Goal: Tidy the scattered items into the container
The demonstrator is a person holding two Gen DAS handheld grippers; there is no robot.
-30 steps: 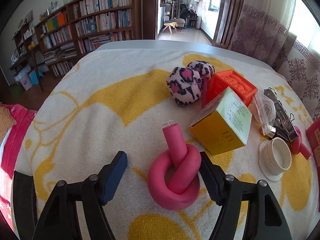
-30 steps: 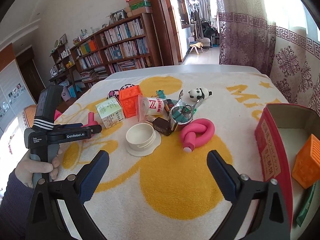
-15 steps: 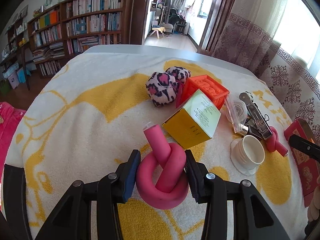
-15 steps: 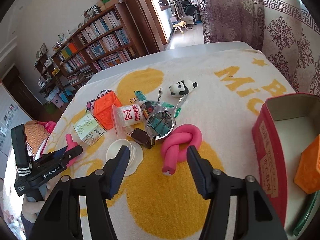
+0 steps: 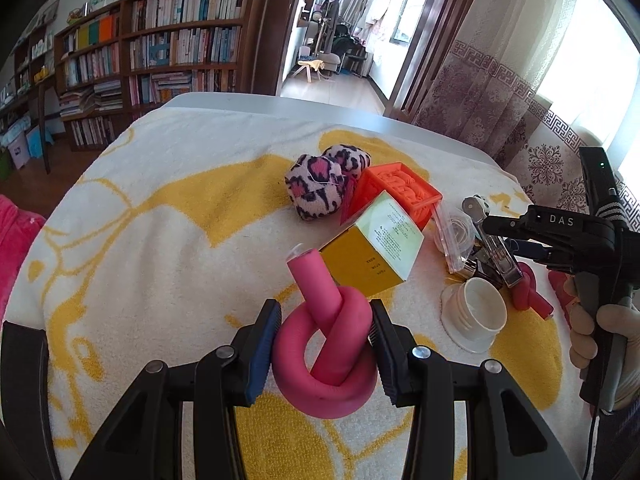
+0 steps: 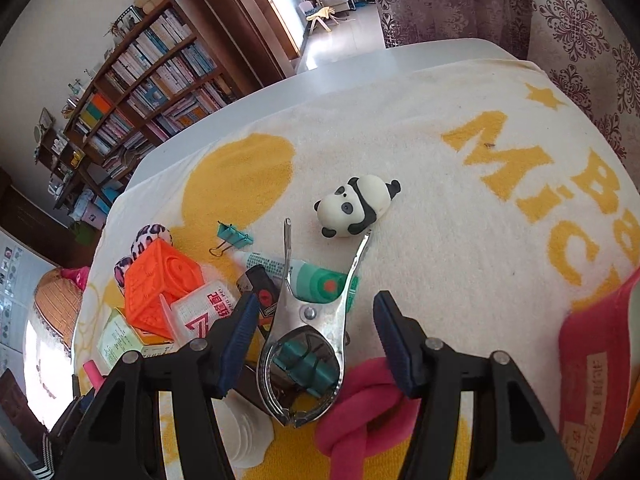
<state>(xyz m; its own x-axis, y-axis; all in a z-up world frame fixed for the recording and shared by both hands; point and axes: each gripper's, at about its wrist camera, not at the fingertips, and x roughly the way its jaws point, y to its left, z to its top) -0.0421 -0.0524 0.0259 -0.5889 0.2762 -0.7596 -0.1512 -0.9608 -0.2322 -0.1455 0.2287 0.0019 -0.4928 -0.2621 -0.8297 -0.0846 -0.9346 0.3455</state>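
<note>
Right gripper (image 6: 314, 344) now over clamp (image 6: 308, 344)

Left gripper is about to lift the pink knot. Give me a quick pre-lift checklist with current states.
1. Left gripper closed on the pink knot: ok, both pads touch its sides.
2. Knot centred between the pads: ok.
3. Knot clear of the yellow box: cannot tell; its upright end looks very close.
4. Right gripper free: ok, open around the metal clamp, gripping nothing.
5. Red box in view: ok, at the right edge.
6. Room inside it: cannot tell.
</note>
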